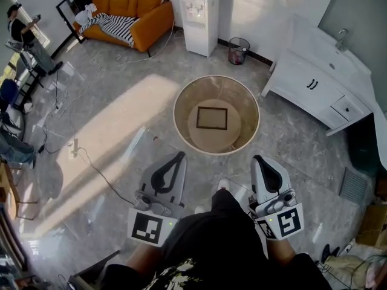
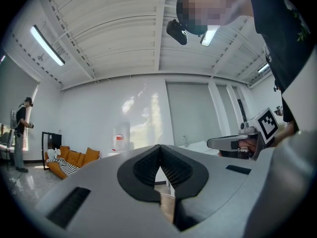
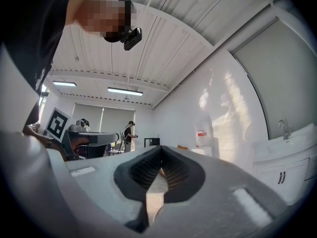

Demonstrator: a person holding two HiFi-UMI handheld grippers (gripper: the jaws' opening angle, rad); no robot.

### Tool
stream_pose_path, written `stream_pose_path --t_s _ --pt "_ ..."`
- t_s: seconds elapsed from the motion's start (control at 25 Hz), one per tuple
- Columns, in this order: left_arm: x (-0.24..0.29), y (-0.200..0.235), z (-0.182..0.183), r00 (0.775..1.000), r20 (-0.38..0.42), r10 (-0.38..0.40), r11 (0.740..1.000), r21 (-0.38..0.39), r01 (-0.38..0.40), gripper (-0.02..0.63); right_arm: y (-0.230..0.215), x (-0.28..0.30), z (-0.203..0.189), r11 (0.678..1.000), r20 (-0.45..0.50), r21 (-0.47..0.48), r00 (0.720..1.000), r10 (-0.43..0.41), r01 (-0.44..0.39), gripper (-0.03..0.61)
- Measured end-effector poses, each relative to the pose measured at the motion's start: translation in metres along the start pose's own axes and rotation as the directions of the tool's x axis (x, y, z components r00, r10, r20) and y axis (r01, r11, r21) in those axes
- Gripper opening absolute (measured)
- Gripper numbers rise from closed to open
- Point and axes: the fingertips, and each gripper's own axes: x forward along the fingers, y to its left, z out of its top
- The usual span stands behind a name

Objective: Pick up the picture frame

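Left gripper (image 1: 179, 156) and right gripper (image 1: 259, 159), both closed and empty, aim toward the picture frame (image 1: 211, 118) in the tub (image 1: 249, 101), likely lining up a reach.

You're working in bright daylight: a broad sun patch (image 1: 103, 138) glares off the floor (image 1: 290, 150), and the frame (image 1: 211, 118) stays crisp. Your gripper views bow hard into dark corners, and the ceiling tubes (image 2: 47, 45) blow out white.

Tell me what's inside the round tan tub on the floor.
One dark-rimmed picture frame lies flat on the bottom of the tub, roughly centred. Nothing else shows inside. Whatever lies under the frame is covered.
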Motion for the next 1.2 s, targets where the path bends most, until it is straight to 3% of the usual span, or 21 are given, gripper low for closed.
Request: stream_pose_path --t_s 0.4,0.68,0.84,1.04,1.2 --pt "0.093 0.01 0.022 0.999 -0.017 0.035 0.999 0.012 -0.035 0.014 -0.092 0.051 0.019 1.0 0.003 0.01 1.0 0.024 -0.024 -0.005" --pt "0.133 0.01 0.023 0.996 -0.027 0.089 0.996 -0.014 -0.089 0.012 -0.14 0.068 0.01 0.998 -0.019 0.013 0.998 0.057 -0.057 -0.005" --pt "0.143 0.014 0.026 0.99 -0.008 0.138 0.99 0.035 -0.137 0.012 -0.154 0.076 0.003 0.995 -0.018 0.02 0.995 0.097 -0.096 -0.005" --pt "0.152 0.016 0.017 0.982 -0.028 0.188 0.982 0.004 -0.188 0.012 -0.158 0.09 -0.005 0.987 -0.009 0.031 0.987 0.16 -0.159 -0.005" --pt "0.167 0.013 0.014 0.982 -0.054 0.18 0.984 -0.001 -0.18 0.012 -0.168 0.097 -0.012 0.986 -0.028 0.021 0.985 0.169 -0.168 -0.005"
